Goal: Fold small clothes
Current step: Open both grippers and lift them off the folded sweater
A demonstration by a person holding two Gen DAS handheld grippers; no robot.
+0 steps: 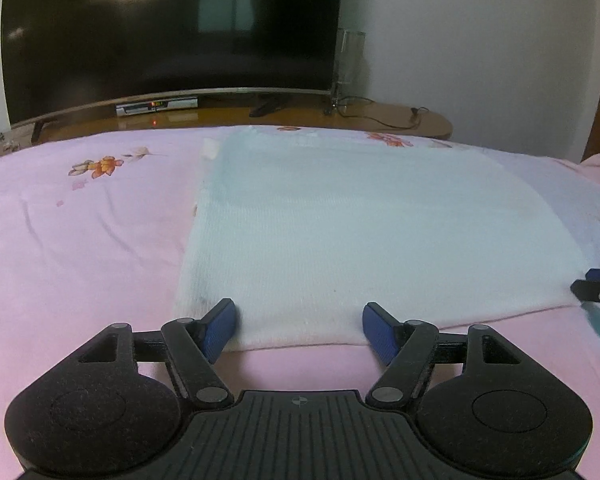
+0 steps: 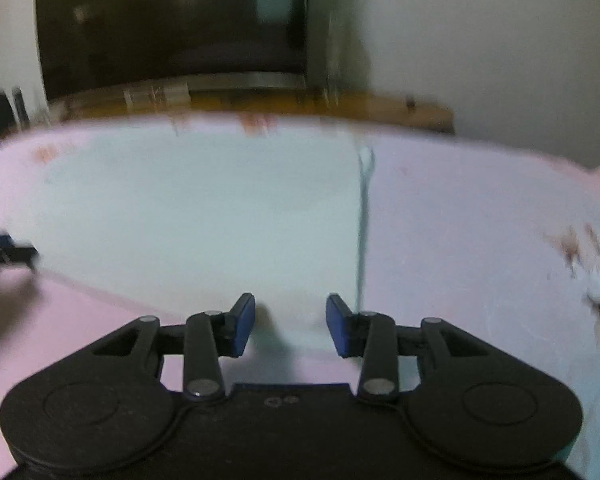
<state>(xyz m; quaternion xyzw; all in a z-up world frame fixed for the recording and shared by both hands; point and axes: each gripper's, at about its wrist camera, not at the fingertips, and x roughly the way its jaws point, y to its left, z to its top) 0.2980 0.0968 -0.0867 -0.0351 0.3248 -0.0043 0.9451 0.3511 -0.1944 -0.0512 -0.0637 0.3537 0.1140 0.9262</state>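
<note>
On the pink floral bedsheet we've got the pale mint knit garment spread flat, unfolded, with left gripper and right gripper both open at its near hem.

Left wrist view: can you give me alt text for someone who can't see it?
The left gripper, fingers open, sits at the near edge of a pale knitted cloth lying flat on a pink floral bedsheet. The right gripper peeks in at the cloth's right corner; a dark television stands behind.
</note>
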